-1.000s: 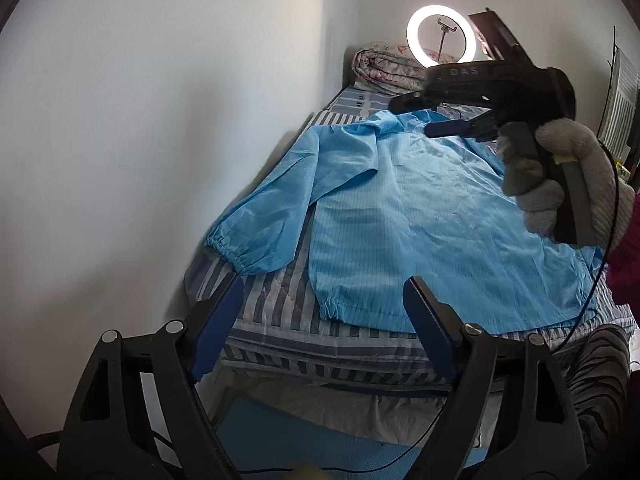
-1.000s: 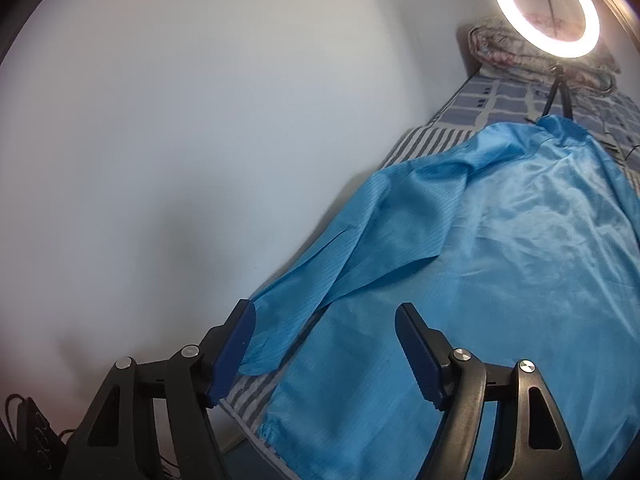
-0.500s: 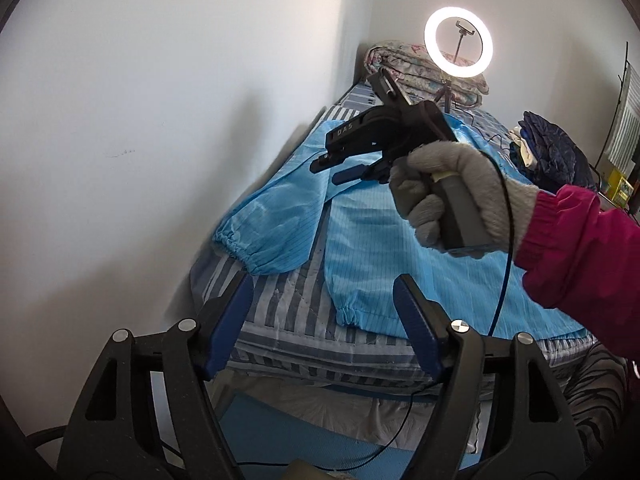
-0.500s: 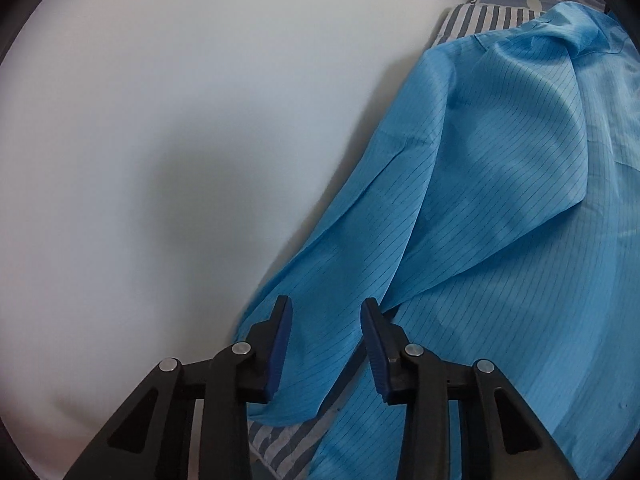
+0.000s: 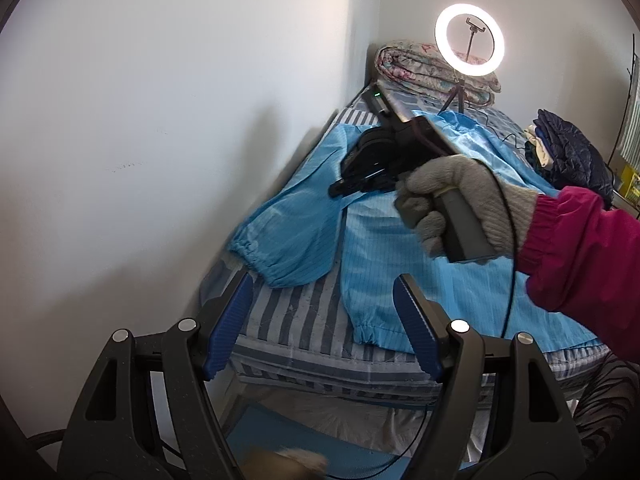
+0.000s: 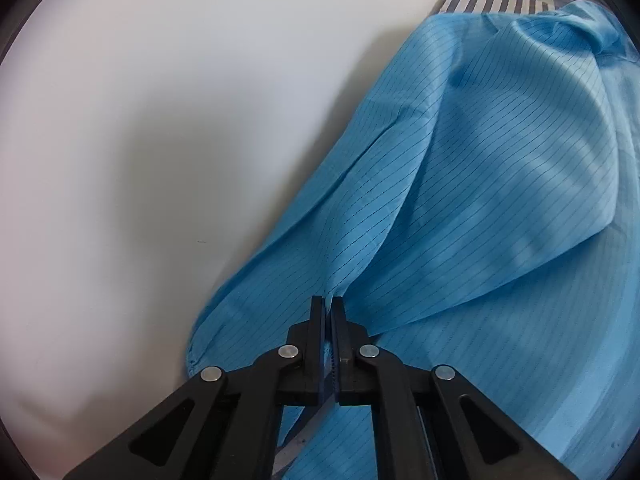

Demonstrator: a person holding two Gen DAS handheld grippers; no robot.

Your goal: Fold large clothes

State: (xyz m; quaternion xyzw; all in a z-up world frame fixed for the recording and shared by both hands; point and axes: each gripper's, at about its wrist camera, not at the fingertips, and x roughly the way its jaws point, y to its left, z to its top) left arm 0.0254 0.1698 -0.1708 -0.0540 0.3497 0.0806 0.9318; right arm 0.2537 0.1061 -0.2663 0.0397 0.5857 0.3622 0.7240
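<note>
Right tool (image 6: 327,312) apparently pinches blue garment (image 6: 480,200).

Striped bed (image 5: 296,316), blue coat (image 5: 404,280) spread flat, rolled quilt (image 5: 416,70), ring light (image 5: 469,46)

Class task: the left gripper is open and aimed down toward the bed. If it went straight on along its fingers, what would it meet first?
Probably the striped bedsheet at the near bed edge, between the blue garment's cuffed sleeve and hem; the left gripper frames that patch, though depth is uncertain.

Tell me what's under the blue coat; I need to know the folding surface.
A striped mattress shows beside the blue coat; what lies directly beneath the coat is covered.
</note>
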